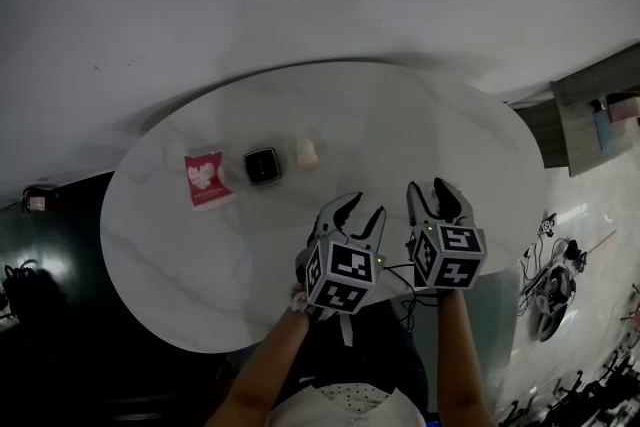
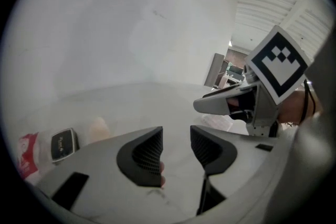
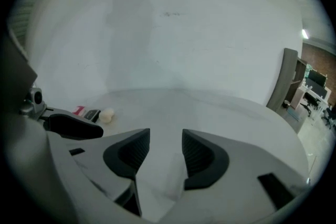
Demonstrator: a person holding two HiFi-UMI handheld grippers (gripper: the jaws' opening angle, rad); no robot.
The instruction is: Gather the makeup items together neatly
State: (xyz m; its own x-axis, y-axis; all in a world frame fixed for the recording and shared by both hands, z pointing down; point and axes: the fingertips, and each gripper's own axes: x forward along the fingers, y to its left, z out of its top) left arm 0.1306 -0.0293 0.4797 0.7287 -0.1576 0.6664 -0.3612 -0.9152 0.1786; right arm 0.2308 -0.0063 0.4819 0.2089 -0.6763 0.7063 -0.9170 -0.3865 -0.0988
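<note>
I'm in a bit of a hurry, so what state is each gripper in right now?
Left gripper: open, nothing between its fingers.
Right gripper: open, nothing between its fingers.

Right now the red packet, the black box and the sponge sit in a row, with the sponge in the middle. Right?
No. The head view shows the black box in the middle, between the red packet and the sponge, all in a row.

Both arms reach forward side by side, left claw (image 1: 352,212) and right claw (image 1: 436,194) angled downward, jaws apart, empty.
</note>
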